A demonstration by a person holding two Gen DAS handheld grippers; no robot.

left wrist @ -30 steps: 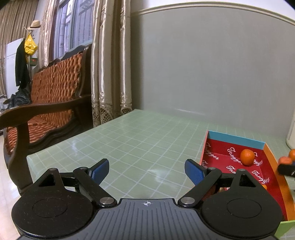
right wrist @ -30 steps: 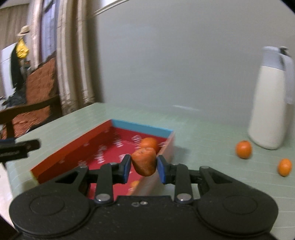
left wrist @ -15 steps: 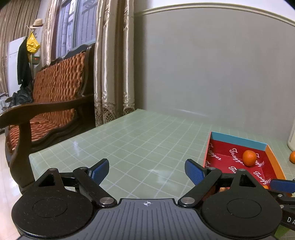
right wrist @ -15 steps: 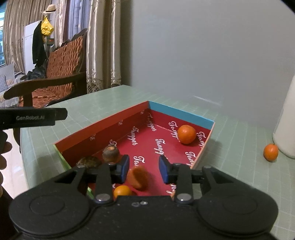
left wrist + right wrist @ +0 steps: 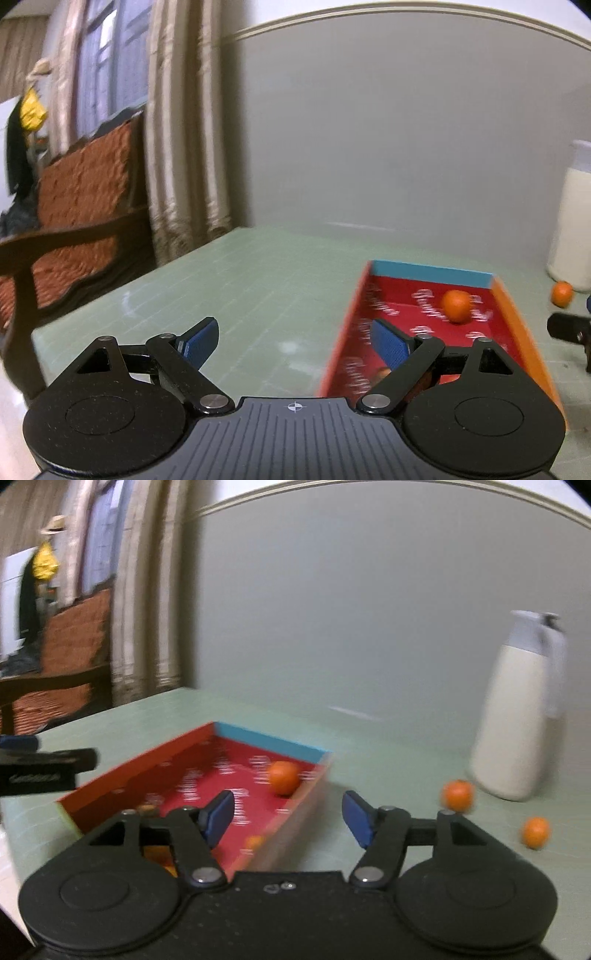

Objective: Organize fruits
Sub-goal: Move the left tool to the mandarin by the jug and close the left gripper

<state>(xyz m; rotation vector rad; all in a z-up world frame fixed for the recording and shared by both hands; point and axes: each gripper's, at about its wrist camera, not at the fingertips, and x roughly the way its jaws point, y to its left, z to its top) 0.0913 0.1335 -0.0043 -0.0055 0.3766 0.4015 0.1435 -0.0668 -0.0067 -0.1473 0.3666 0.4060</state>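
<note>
A red box (image 5: 207,775) with a blue far wall sits on the green table; it also shows in the left wrist view (image 5: 406,306). A tangerine (image 5: 283,777) lies at its far end, seen too in the left wrist view (image 5: 457,303). More fruit shows dimly at the near end (image 5: 254,841). Two tangerines (image 5: 458,795) (image 5: 535,832) lie on the table near the jug. My right gripper (image 5: 288,818) is open and empty over the box's right wall. My left gripper (image 5: 293,338) is open and empty, left of the box.
A white jug (image 5: 517,723) with a grey lid stands at the right back of the table. A wooden sofa (image 5: 74,221) and curtains (image 5: 184,147) are beyond the table's left edge. A grey wall is behind.
My right gripper opened and let its orange fruit fall into the box, then drew back and turned right. The left gripper's view swung right.
</note>
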